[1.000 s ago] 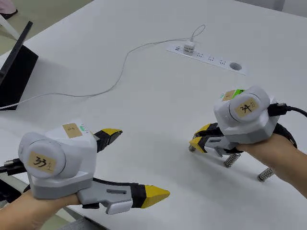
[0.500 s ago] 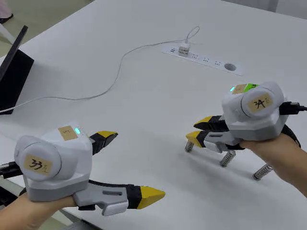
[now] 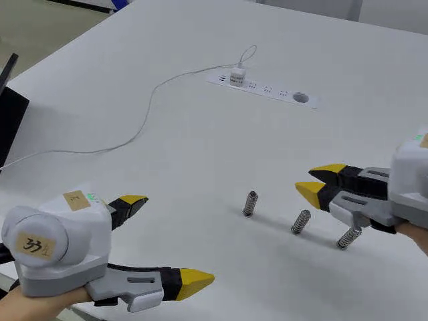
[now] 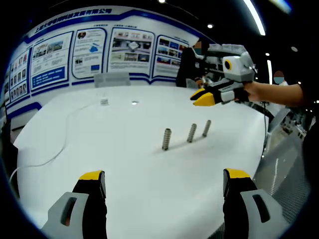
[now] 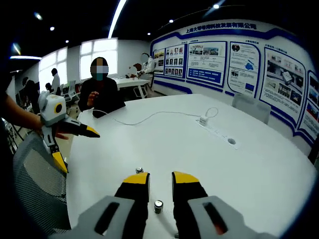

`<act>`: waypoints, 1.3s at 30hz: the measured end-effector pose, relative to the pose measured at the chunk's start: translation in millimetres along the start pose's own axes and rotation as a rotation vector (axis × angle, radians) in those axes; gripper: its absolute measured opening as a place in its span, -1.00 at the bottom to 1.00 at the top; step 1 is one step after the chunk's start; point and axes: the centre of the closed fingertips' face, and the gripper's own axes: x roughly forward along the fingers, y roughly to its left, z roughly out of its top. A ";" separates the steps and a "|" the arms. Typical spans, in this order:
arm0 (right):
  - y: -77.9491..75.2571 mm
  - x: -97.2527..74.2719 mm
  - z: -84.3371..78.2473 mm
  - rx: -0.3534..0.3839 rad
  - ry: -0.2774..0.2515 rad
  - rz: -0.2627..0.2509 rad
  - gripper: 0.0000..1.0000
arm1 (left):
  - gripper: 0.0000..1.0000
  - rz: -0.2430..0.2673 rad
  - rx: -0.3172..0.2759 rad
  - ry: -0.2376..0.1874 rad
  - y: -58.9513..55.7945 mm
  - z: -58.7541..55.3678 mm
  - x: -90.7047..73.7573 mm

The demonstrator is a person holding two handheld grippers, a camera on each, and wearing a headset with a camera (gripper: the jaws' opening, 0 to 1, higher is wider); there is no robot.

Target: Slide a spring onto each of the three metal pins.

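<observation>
Fingers [image 3: 313, 194] of right gripper [image 3: 317, 180] slightly apart, empty, just beside three upright springs [image 3: 301, 221]; left gripper [image 3: 167, 239] wide apart, empty, farther off.

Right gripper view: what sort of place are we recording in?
Probably an office showroom or meeting hall, not a factory floor: a large white table, blue-trimmed display boards on the wall, more tables by the windows behind.

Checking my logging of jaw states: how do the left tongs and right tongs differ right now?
The left tongs have their jaws spread wide; the right tongs show only a narrow gap. The left tongs sit near the front edge of the table, away from the three springs; the right tongs hover just beside them. Both have yellow tips and hold nothing.
</observation>
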 end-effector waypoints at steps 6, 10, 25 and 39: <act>-19.2 -30.6 -15.5 0.075 -0.009 -0.084 -0.63 | 1.00 0.000 0.015 0.017 -0.9 -2.8 0.4; -30.9 -45.8 -26.9 0.136 -0.016 -0.135 -0.63 | 1.00 -0.002 0.026 0.029 -1.9 -4.3 0.8; -34.0 -88.6 -61.6 0.209 -0.016 -0.210 -0.57 | 1.00 -0.004 0.040 -0.002 -11.3 14.0 -0.8; -27.6 -126.2 -89.2 0.257 -0.024 -0.274 -0.19 | 1.00 -0.015 0.066 -0.053 -22.0 41.4 2.8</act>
